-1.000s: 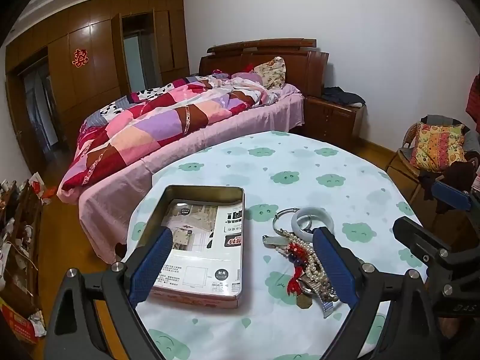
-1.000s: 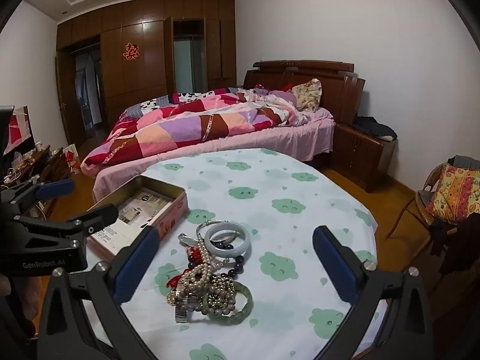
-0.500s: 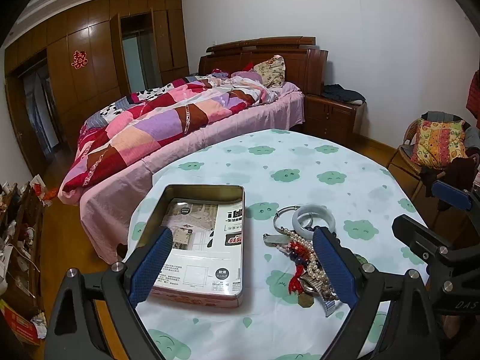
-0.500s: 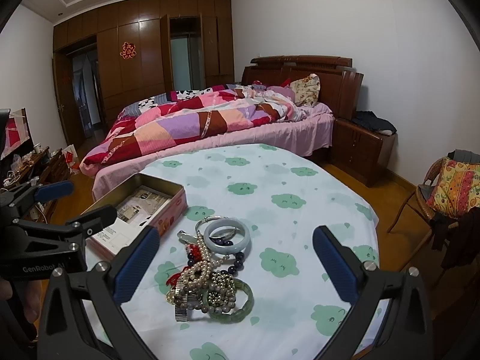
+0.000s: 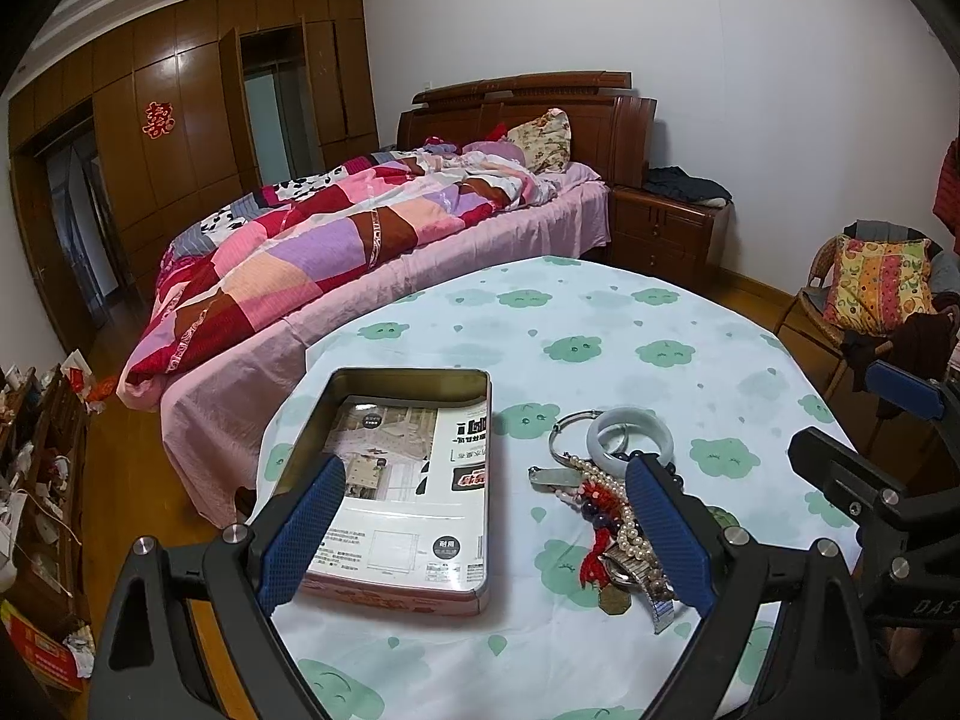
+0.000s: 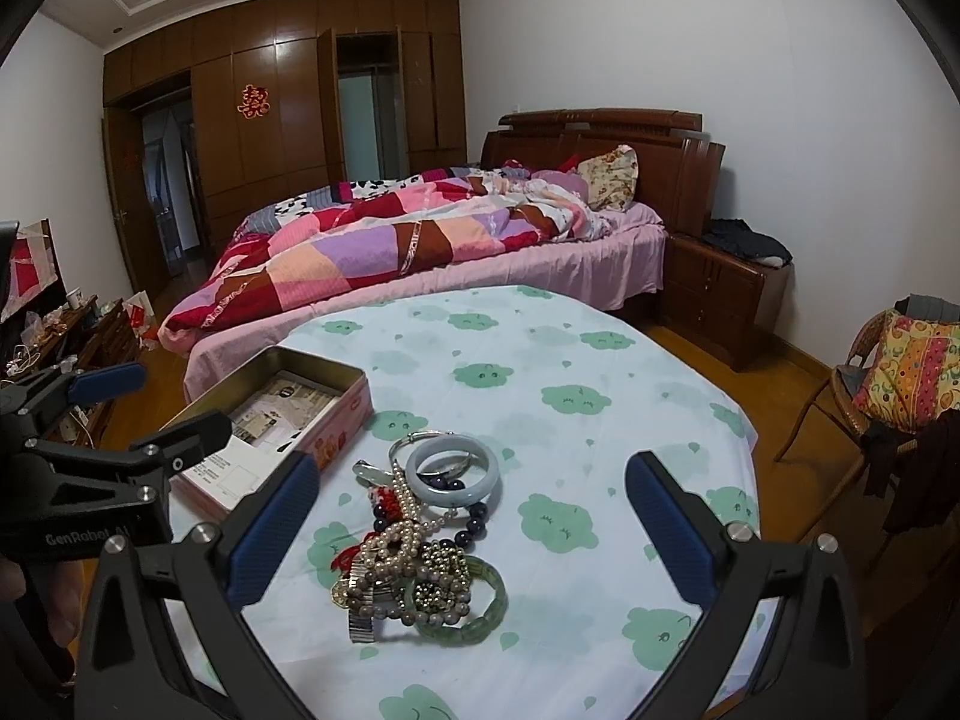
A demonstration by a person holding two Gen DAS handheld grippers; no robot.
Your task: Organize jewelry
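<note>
In the left wrist view we count one rectangular metal tin (image 5: pixel 396 480), lidless, on the round table (image 5: pixel 600 324), which is covered with a white cloth printed with green clouds. The tin holds one printed paper sheet (image 5: pixel 414 492) lying flat on its floor. Just right of the tin lies one tangled jewelry pile (image 5: pixel 612 498), and on its far edge we see a smooth pale bangle (image 5: pixel 630 435) and a thin silver ring-shaped bangle (image 5: pixel 570 429). The left claw (image 5: pixel 483 531) hovers above the near table edge with its two blue-padded jaws spread wide and nothing between them. In the right wrist view the jewelry pile (image 6: pixel 414 546) lies between the jaws of the right claw (image 6: pixel 471 531), which are likewise spread wide and grip nothing. Here we count one pale bangle (image 6: pixel 453 471), one translucent green segmented bracelet (image 6: pixel 465 600), one metal link watch band (image 6: pixel 360 612), plus strands of pearl, dark and red beads that we cannot count. The tin (image 6: pixel 282 414) stands left of the pile, apart from it.
</note>
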